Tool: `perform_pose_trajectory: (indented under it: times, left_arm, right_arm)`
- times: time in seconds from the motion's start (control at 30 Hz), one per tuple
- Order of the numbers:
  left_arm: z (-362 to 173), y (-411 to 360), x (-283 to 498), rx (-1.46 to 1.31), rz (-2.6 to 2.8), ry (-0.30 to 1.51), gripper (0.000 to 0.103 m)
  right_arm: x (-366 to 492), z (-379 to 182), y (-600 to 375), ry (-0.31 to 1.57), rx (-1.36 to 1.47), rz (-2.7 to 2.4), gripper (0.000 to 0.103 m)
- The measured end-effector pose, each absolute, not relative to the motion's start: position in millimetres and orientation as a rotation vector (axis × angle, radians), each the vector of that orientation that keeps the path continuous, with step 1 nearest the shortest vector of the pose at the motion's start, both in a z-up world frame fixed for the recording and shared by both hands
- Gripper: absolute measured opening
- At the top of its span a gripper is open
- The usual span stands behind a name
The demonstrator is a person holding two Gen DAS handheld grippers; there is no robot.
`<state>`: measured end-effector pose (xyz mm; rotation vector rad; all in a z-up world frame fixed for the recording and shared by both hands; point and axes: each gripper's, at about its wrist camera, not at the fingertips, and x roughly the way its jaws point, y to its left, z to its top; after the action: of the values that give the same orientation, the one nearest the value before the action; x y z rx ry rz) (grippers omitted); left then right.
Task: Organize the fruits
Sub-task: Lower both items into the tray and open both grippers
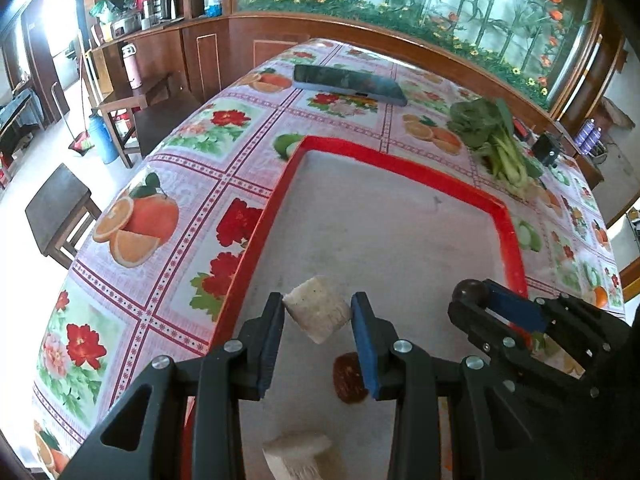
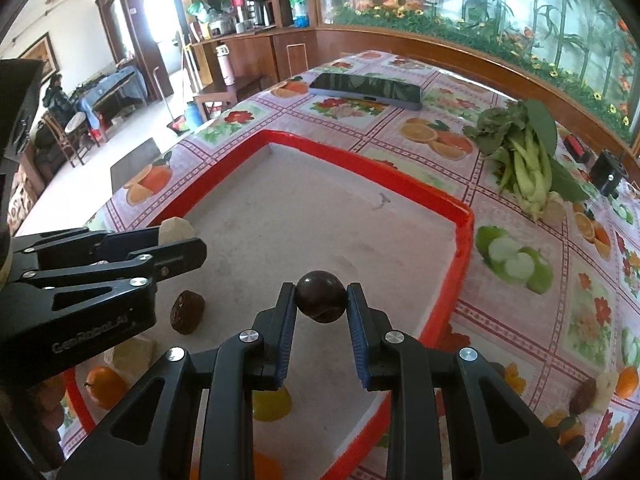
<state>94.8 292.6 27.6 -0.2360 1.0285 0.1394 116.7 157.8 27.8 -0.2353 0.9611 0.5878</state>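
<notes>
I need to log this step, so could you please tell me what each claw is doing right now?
Left claw: closed on the pale chunk.
Right claw: closed on the dark round fruit.

Wood-panelled wall [image 1: 208,52], bamboo mural [image 1: 480,4], dark stool [image 1: 60,208], pale floor [image 1: 36,168], bright daylight

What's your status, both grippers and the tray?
Left gripper shut on pale chunk. Right gripper shut on dark round fruit. Both above red tray; brown fruit lying inside.
</notes>
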Motion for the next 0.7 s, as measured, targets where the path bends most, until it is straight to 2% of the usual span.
perform_pose_trajectory:
  times: [0.4, 0.47, 0.53, 0.7]
  left_arm:
    - [15, 297, 97, -0.261, 0.159, 1.069, 0.039]
    - [15, 296, 97, -0.260, 0.158, 1.073, 0.044]
    - [15, 295, 97, -0.255, 0.171, 1.079, 0.058]
    - [15, 288, 95, -0.237, 0.170, 1.080, 0.068]
  right_arm:
    - [118, 18, 159, 0.994, -0.254, 0.587, 0.025]
    - [119, 17, 160, 1.000, -0.257, 0.586, 0.029]
    - [118, 14, 160, 1.006, -0.267, 0.580, 0.033]
    - [115, 13, 157, 1.013, -0.276, 0.569, 0.039]
